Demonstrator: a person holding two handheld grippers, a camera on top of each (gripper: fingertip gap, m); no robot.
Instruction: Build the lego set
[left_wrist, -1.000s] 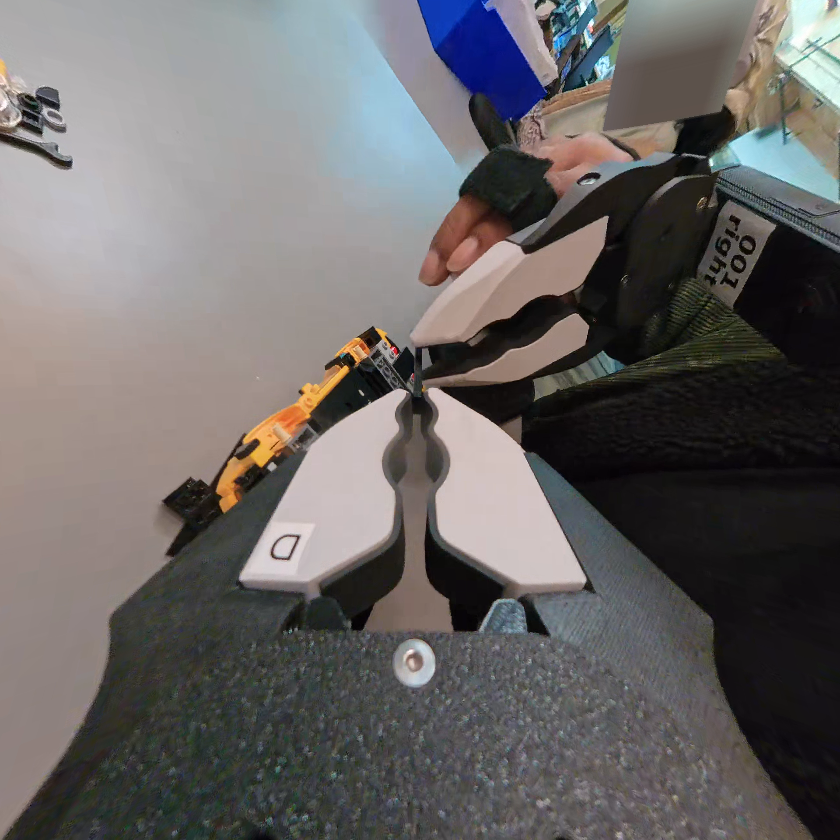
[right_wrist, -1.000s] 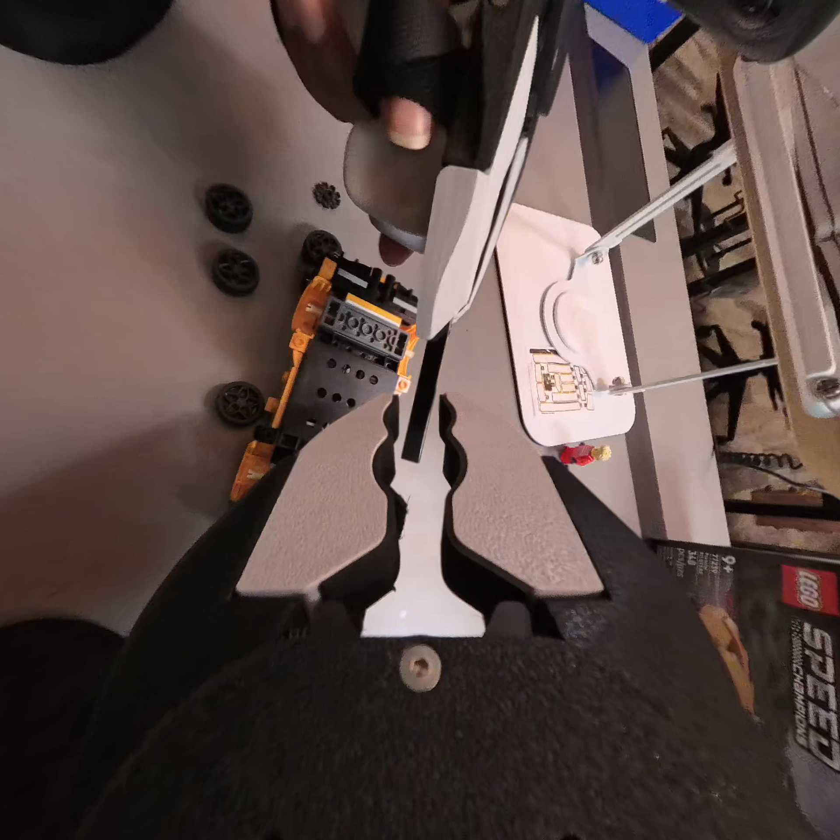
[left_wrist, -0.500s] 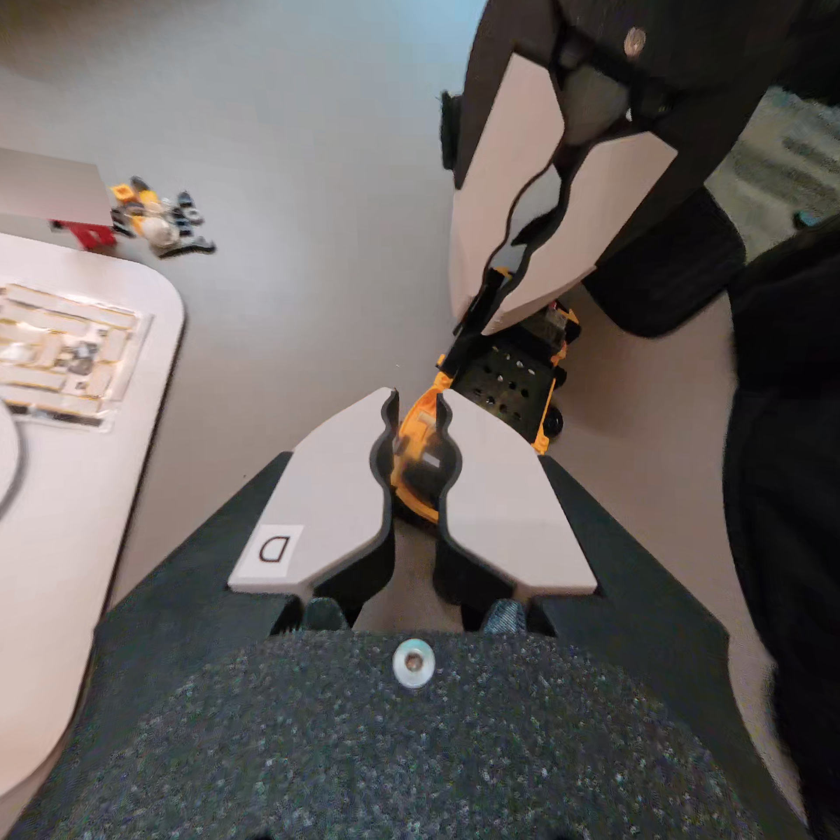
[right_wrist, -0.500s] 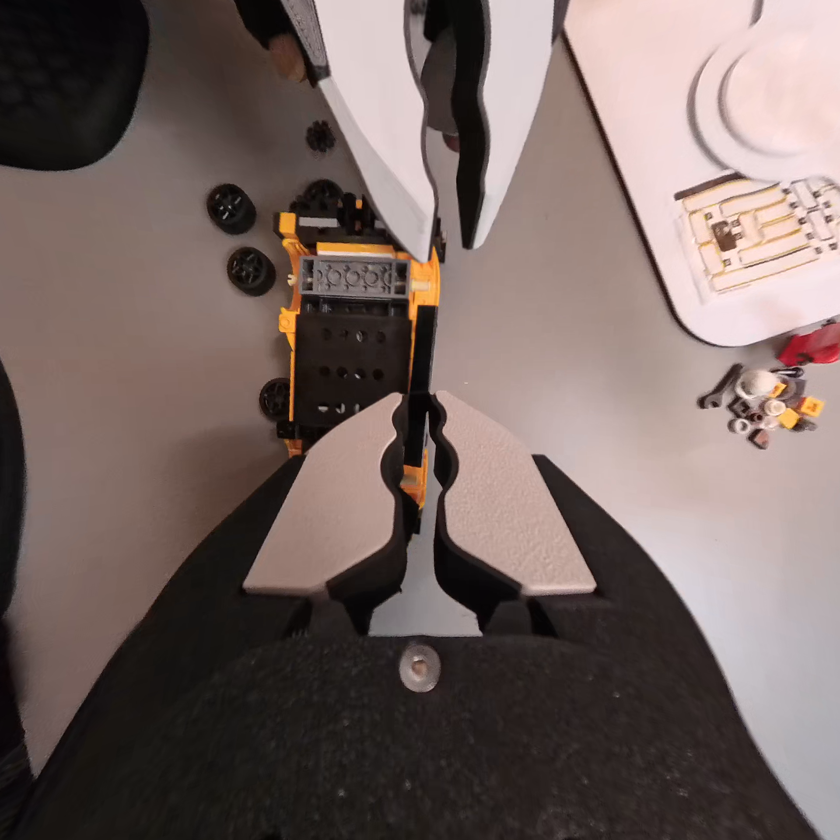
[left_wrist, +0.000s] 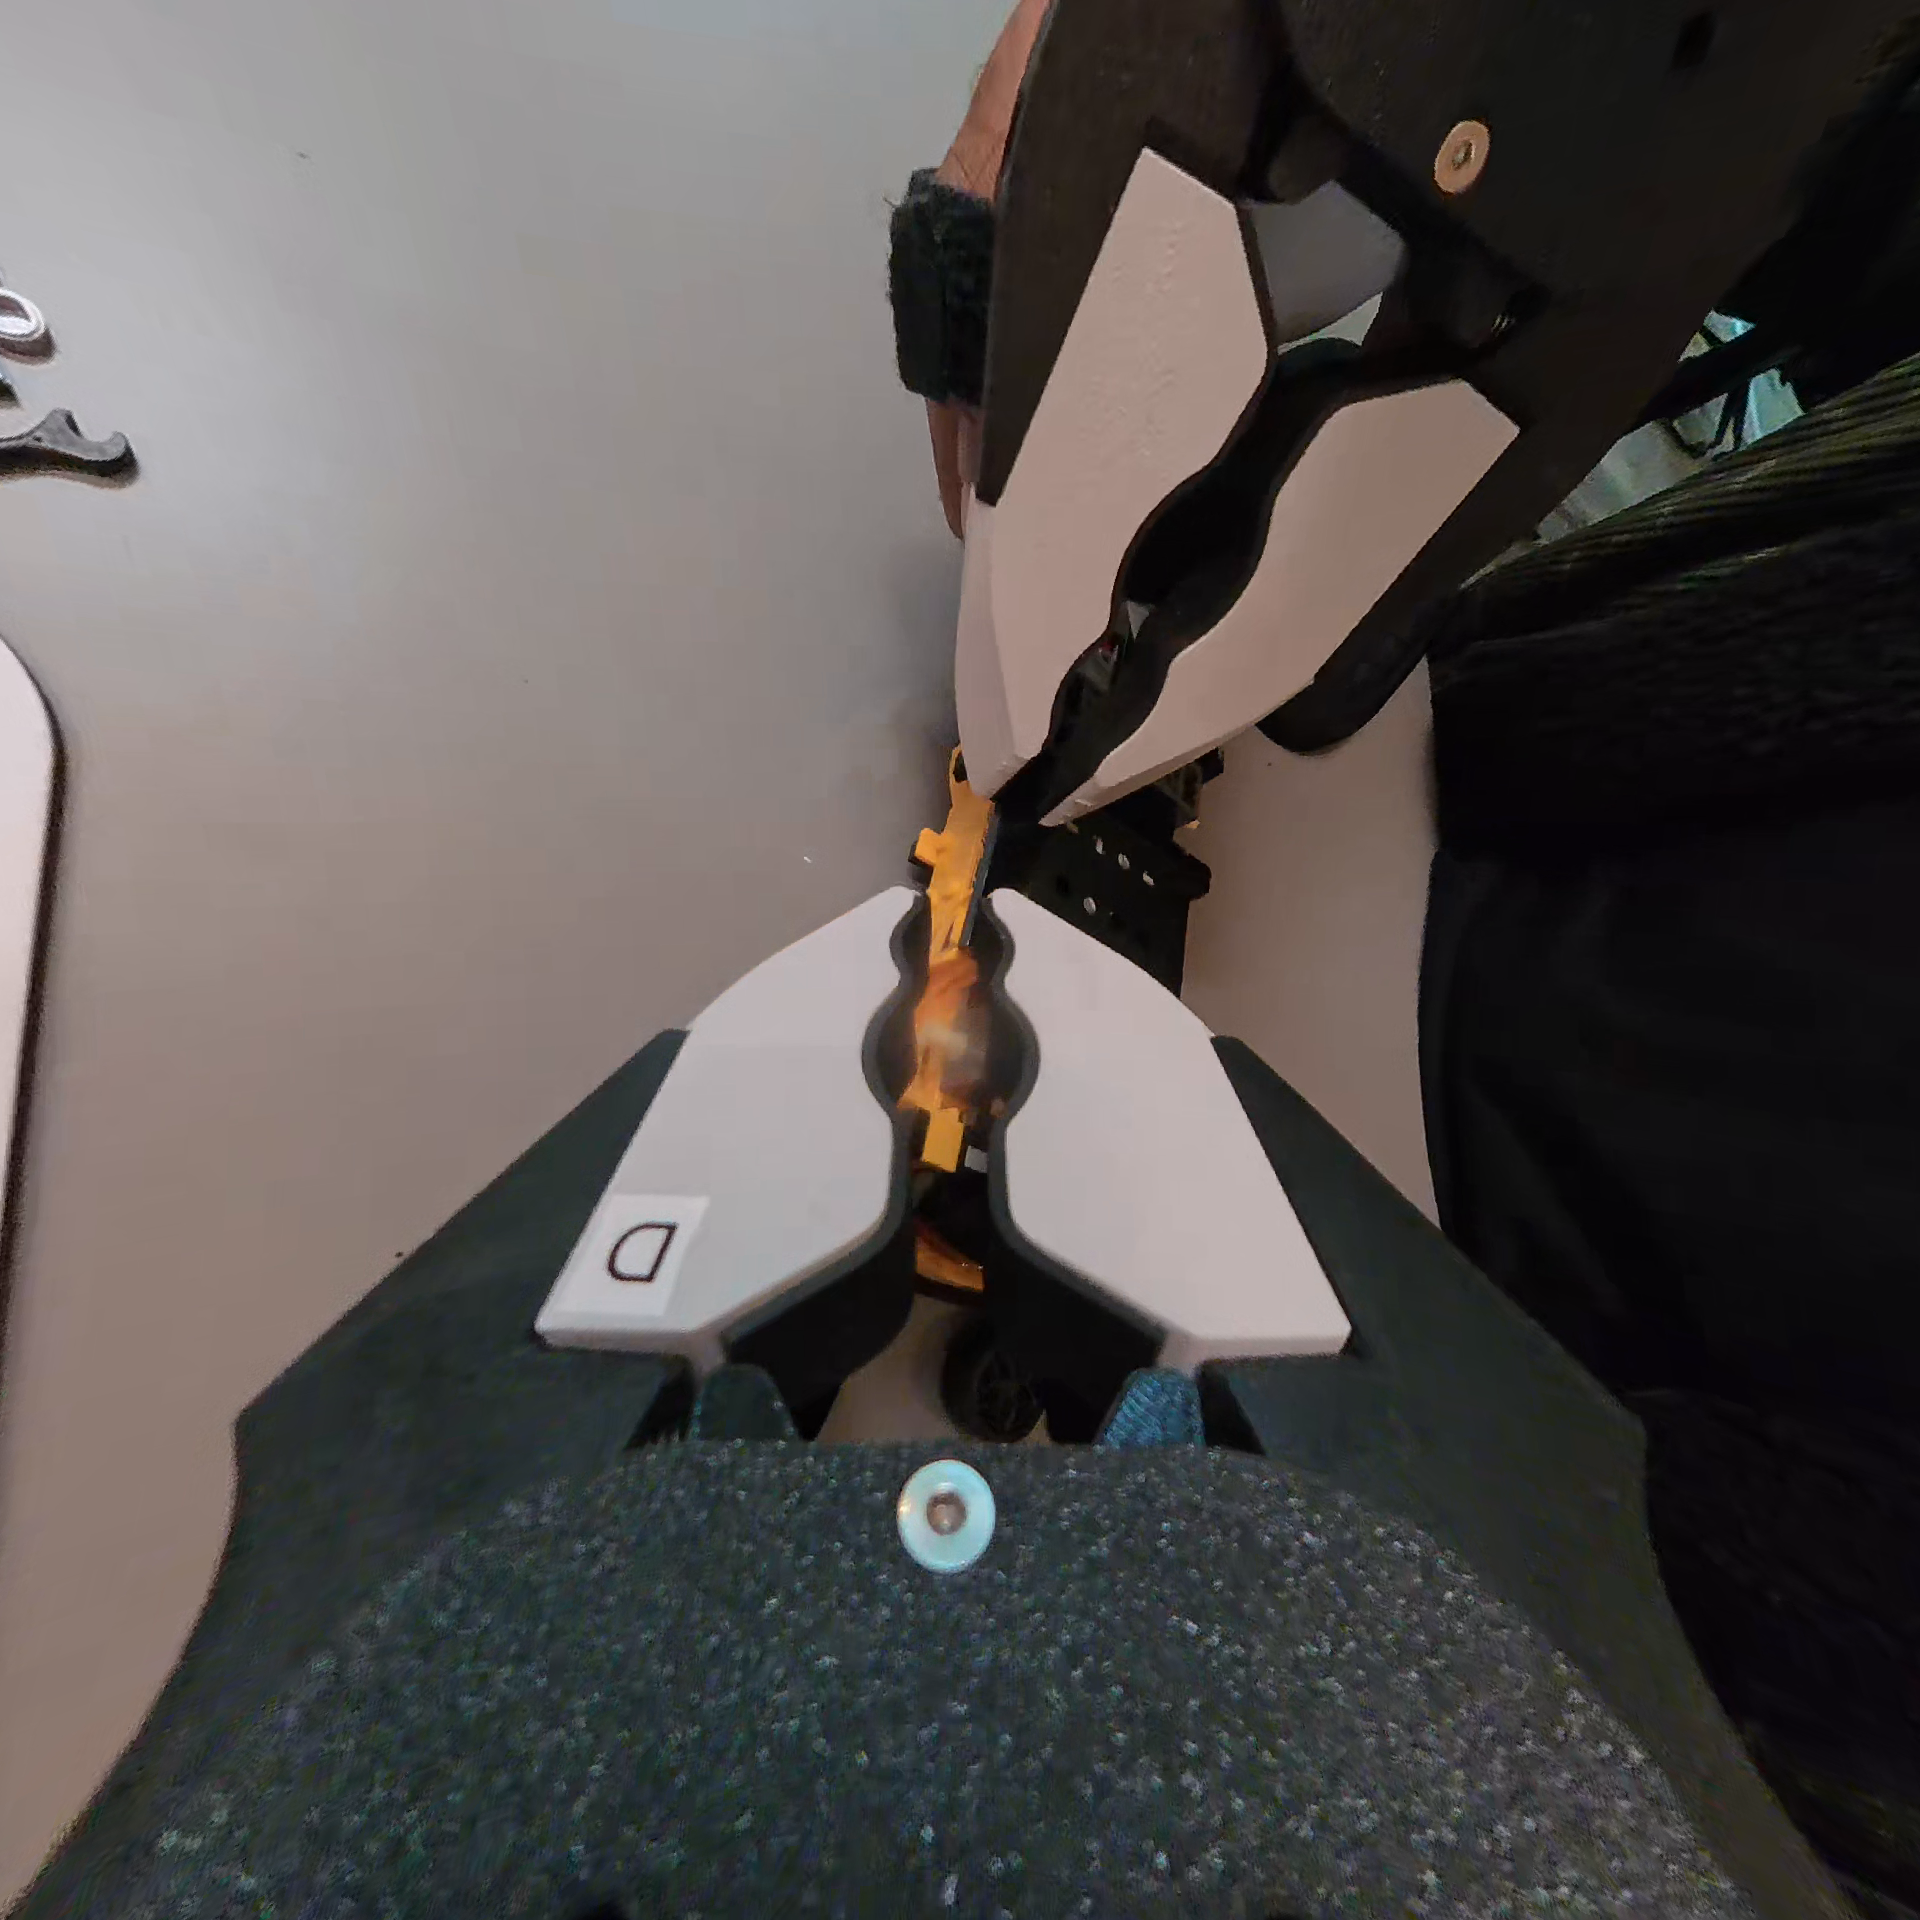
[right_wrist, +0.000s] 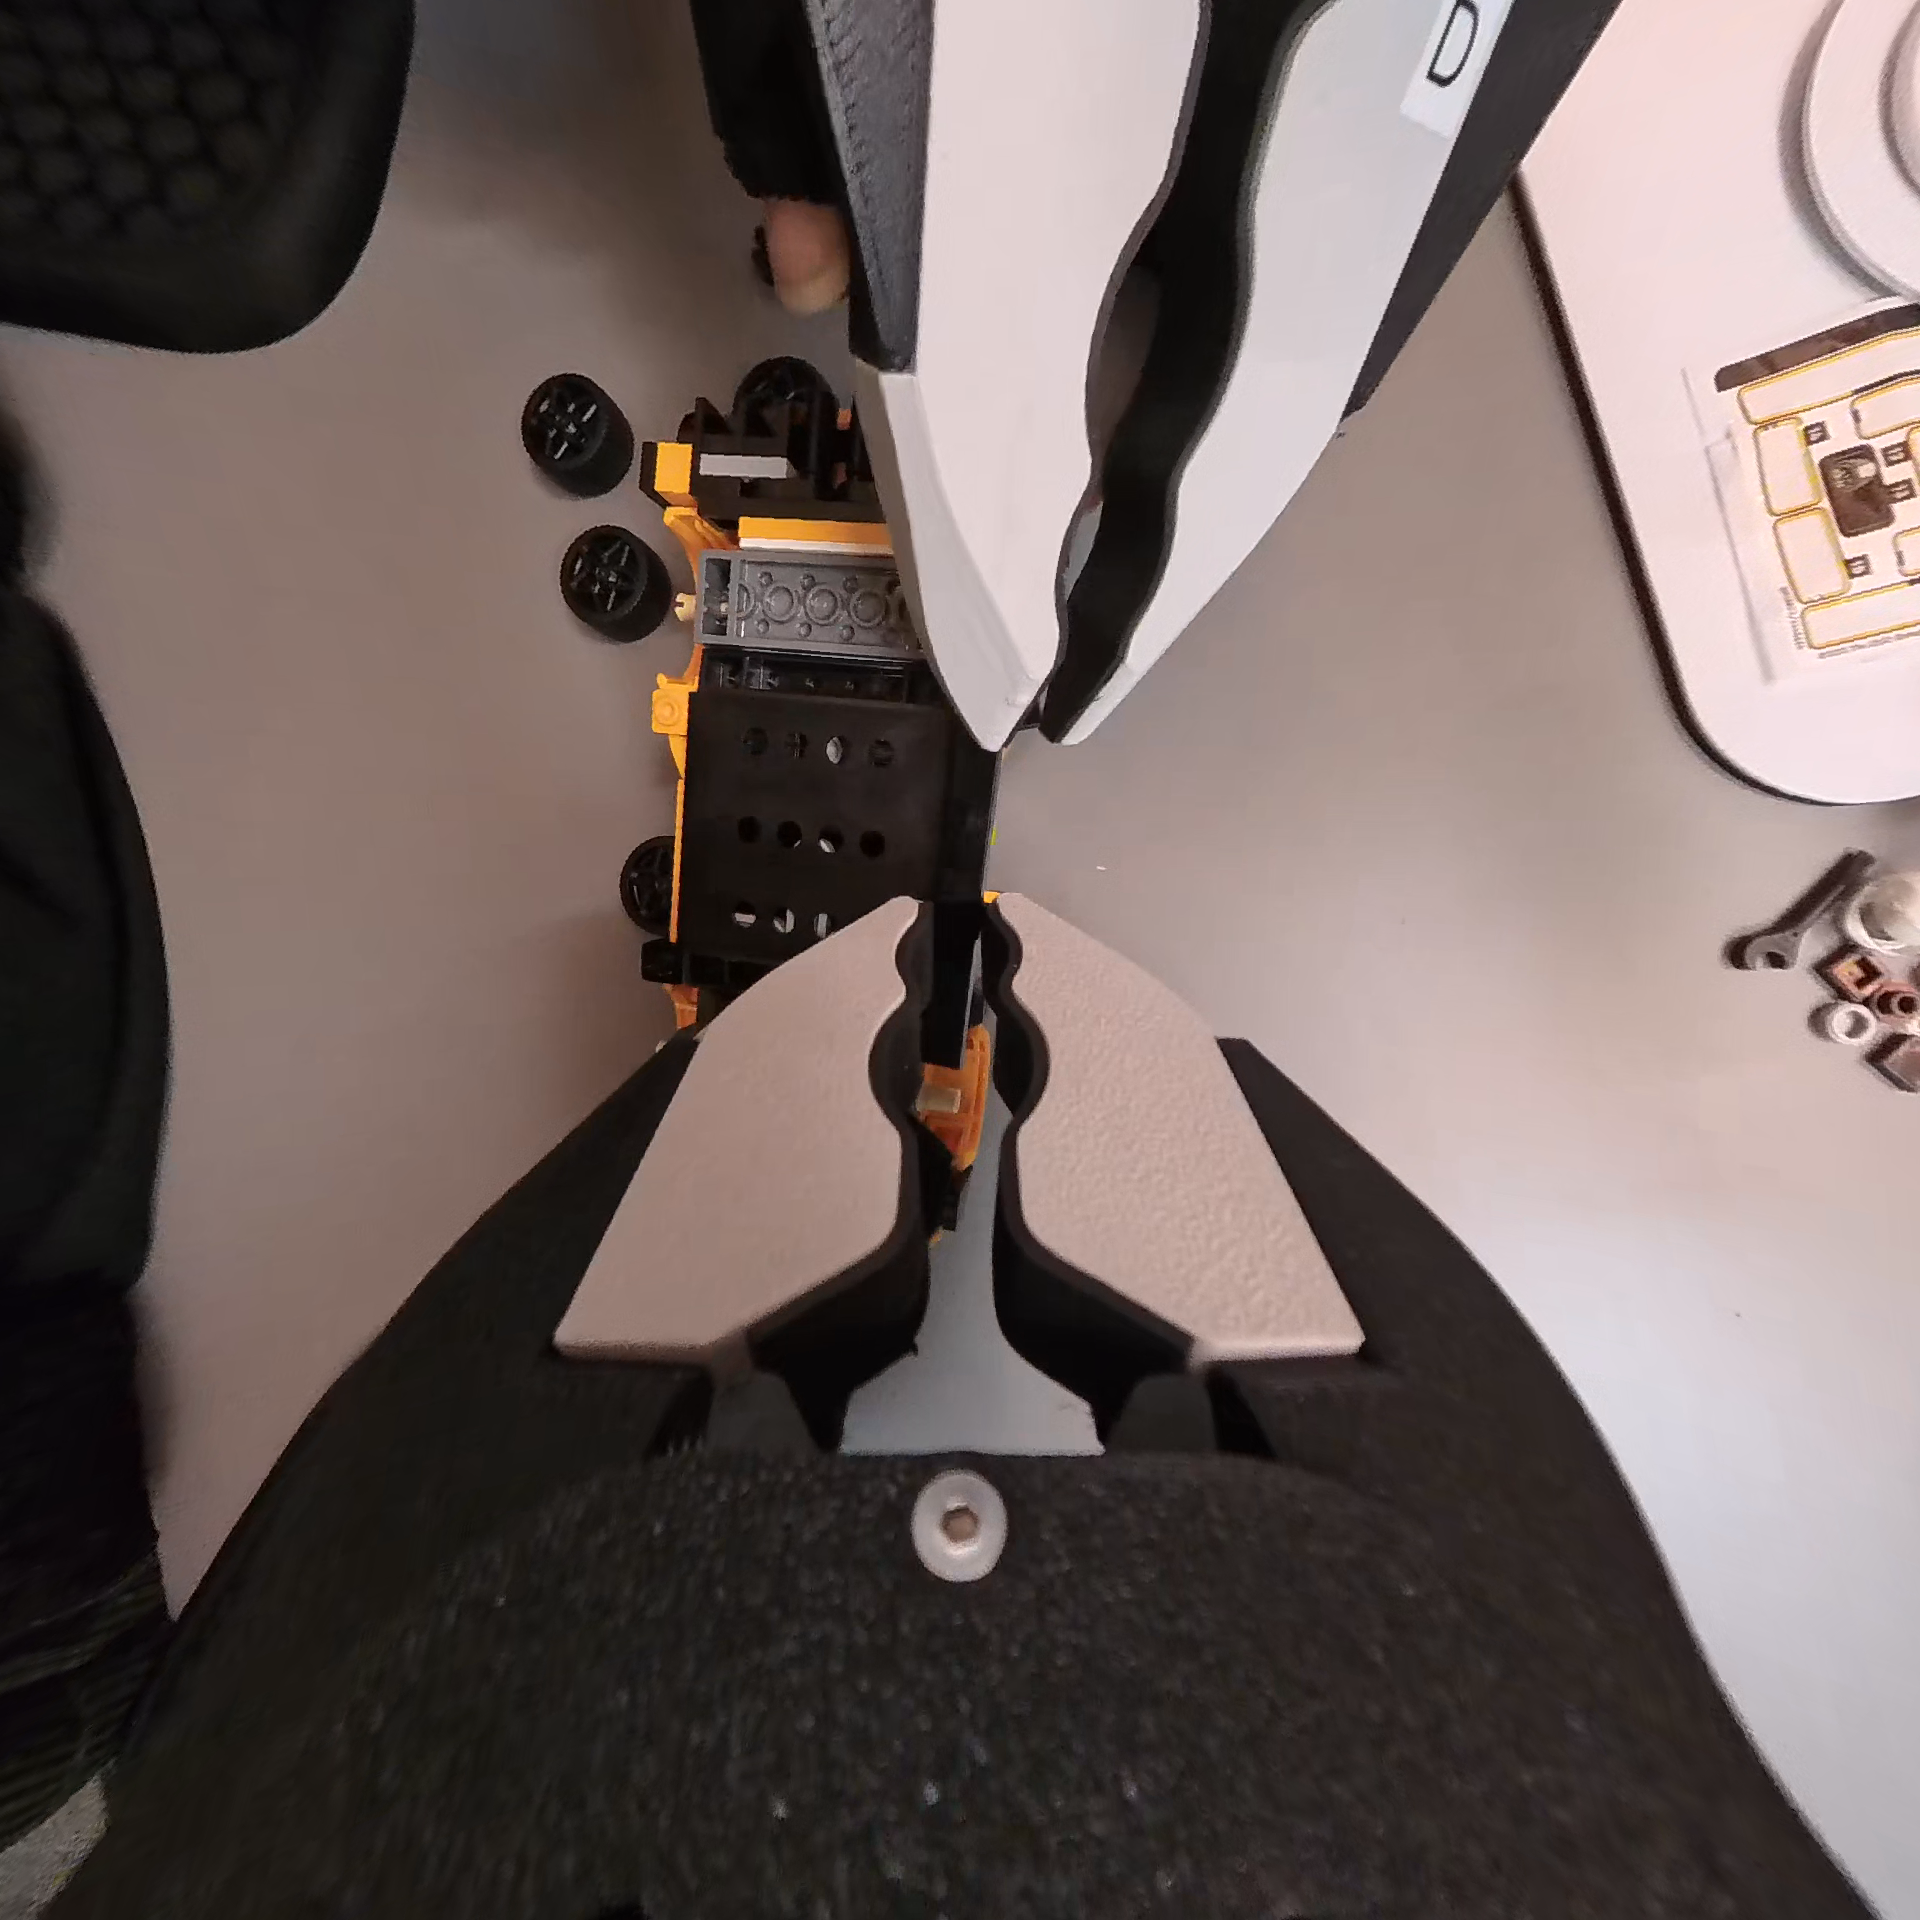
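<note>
A plain grey table (right_wrist: 1351, 935) fills both views. A black chair seat (right_wrist: 177, 156) sits at its edge at 10 o'clock in the right wrist view. A white board (right_wrist: 1662, 436) lies at 2 o'clock, with a sticker sheet (right_wrist: 1829, 509) on it.

The car (right_wrist: 810, 821), an orange and black Lego build, lies on the table just left of centre in the right wrist view, with a grey studded brick (right_wrist: 810, 608) across it. Three loose black wheels (right_wrist: 577, 431) lie beside it at 10 to 11 o'clock. Small loose parts (right_wrist: 1860, 987), among them a dark wrench-shaped piece, are heaped at 3 o'clock, well apart from the car.

A thin black strip (right_wrist: 966, 883) runs along the car's right side. The right gripper (right_wrist: 954, 920) has its jaws narrow, closed onto the near end of that strip. The left gripper (right_wrist: 1039, 727) comes in from 12 o'clock, tips nearly together and meeting the strip's far end; whether it pinches the strip or only touches it, I cannot tell.

In the left wrist view the left gripper (left_wrist: 956, 899) shows a narrow gap, with the car (left_wrist: 951, 883) and the strip (left_wrist: 982, 883) in it. The right gripper (left_wrist: 1023, 795) reaches down from 1 o'clock, and a fingertip (left_wrist: 951, 457) in a black fingerless glove shows behind it.
</note>
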